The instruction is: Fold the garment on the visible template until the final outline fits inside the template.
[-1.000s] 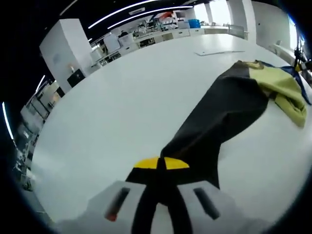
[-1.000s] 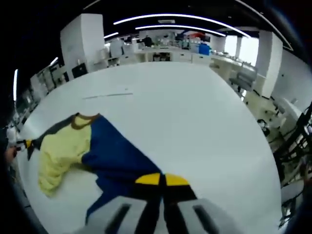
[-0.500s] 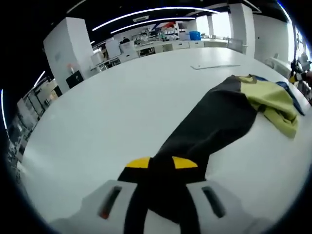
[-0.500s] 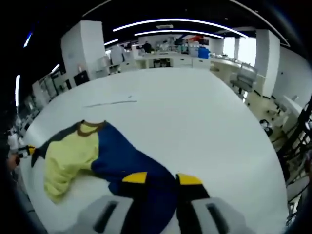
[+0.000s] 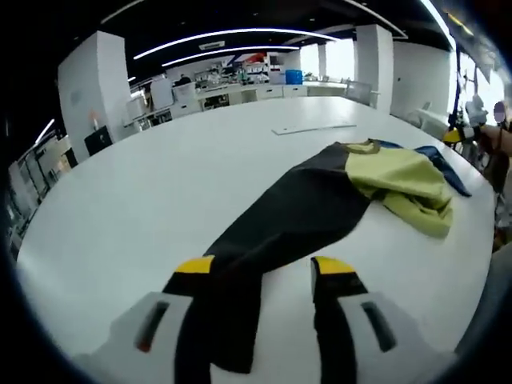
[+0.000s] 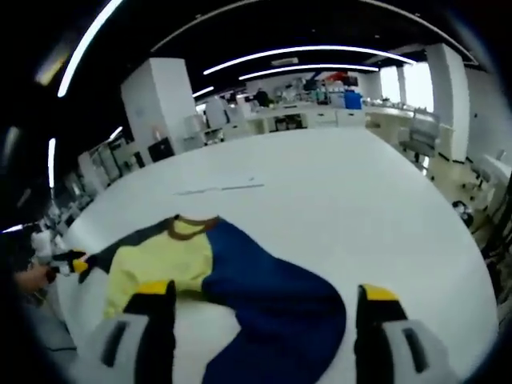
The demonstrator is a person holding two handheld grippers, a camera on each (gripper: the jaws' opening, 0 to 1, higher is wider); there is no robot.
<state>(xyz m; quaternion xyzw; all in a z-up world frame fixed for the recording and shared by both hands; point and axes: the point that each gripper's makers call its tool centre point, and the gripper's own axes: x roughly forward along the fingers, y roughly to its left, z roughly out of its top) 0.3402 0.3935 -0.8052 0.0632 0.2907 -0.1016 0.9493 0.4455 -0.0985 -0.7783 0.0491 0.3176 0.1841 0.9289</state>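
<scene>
White lab table (image 5: 144, 184), no legible writing, garment (image 5: 320, 208) lying flat, left gripper (image 5: 264, 276) and right gripper (image 6: 256, 300) spread wide, empty

We see the garment (image 5: 320, 204) spread on the tabletop (image 5: 144, 192), running from between our left gripper (image 5: 264, 276) jaws toward two o'clock; a strip (image 5: 314, 127) lies beyond it.
</scene>
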